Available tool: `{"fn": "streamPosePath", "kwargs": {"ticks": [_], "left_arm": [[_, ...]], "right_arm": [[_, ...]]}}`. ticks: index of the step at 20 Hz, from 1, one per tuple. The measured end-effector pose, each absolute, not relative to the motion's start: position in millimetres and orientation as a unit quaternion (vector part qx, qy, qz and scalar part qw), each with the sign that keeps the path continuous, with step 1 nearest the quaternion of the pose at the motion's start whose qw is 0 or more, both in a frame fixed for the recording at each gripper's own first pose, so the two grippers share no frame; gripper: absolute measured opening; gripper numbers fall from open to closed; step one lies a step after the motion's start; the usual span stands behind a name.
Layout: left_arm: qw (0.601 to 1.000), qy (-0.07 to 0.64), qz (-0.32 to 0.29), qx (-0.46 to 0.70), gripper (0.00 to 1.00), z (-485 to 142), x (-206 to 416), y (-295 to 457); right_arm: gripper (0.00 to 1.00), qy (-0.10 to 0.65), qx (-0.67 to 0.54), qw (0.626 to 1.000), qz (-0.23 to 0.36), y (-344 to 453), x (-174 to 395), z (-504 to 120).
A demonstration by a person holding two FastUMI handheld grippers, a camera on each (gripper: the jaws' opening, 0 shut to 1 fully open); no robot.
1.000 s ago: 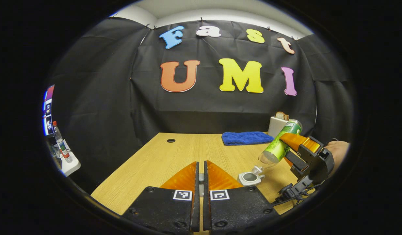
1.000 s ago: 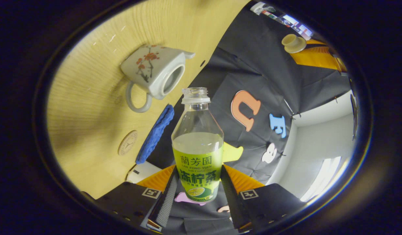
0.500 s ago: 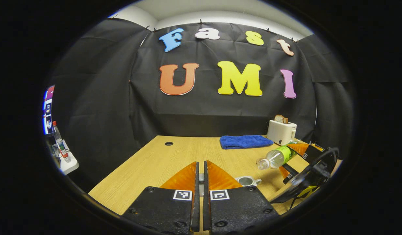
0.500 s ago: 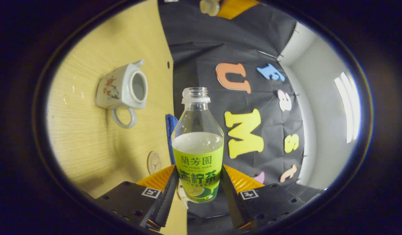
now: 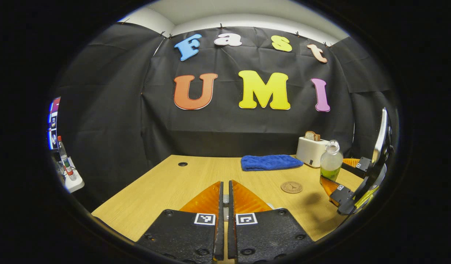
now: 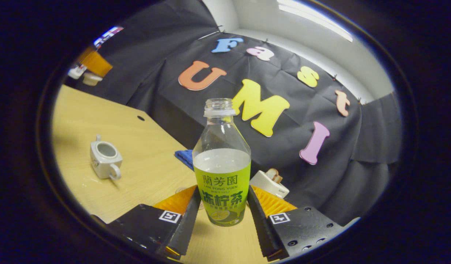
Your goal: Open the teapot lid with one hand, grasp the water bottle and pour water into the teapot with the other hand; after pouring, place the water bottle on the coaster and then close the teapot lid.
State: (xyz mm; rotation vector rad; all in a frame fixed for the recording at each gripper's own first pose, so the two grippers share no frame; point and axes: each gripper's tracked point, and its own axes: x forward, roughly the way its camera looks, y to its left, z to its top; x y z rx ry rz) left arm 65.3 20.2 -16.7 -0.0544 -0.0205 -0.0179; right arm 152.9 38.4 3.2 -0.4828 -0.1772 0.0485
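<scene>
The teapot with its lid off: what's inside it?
In the right gripper view the teapot stands open on the table. Through its round mouth only a pale inner wall and shadow show; whether water lies in it cannot be told, since its body hides the bottom.

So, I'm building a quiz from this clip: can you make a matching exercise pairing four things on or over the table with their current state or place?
Things:
1. water bottle
2. teapot
3. coaster
4. blue towel

States or places:
A. lies bare on the table, nothing on it
B. folded near the back wall, beside the toaster
C. upright, uncapped, gripped by the right gripper
D. stands on the table with its lid off

Pairs: 1-C, 2-D, 3-A, 4-B
</scene>
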Motion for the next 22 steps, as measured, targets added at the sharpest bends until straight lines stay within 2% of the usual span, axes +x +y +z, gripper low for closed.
{"fn": "streamPosePath", "kwargs": {"ticks": [5, 12, 18, 22], "left_arm": [[1.000, -0.021, 0.005, -0.018, 0.06, -11.8, 64.7, 11.5], [0.998, -0.049, 0.026, -0.018, 0.06, -1.1, 64.9, 1.1], [1.000, -0.018, 0.022, -0.011, 0.06, -26.9, 81.1, -2.8], [1.000, -0.009, 0.023, -0.009, 0.06, -34.7, 85.4, -2.4]], "right_arm": [[0.74, -0.047, -0.102, 0.992, 0.056, 24.0, 177.4, 10.6], [0.74, 0.021, 0.000, 0.994, 0.110, 54.4, 234.1, 1.3], [0.72, 0.057, 0.005, 0.990, 0.129, 79.8, 275.5, -31.4], [0.75, 0.052, 0.013, 0.989, 0.140, 78.7, 281.2, -35.0]]}}
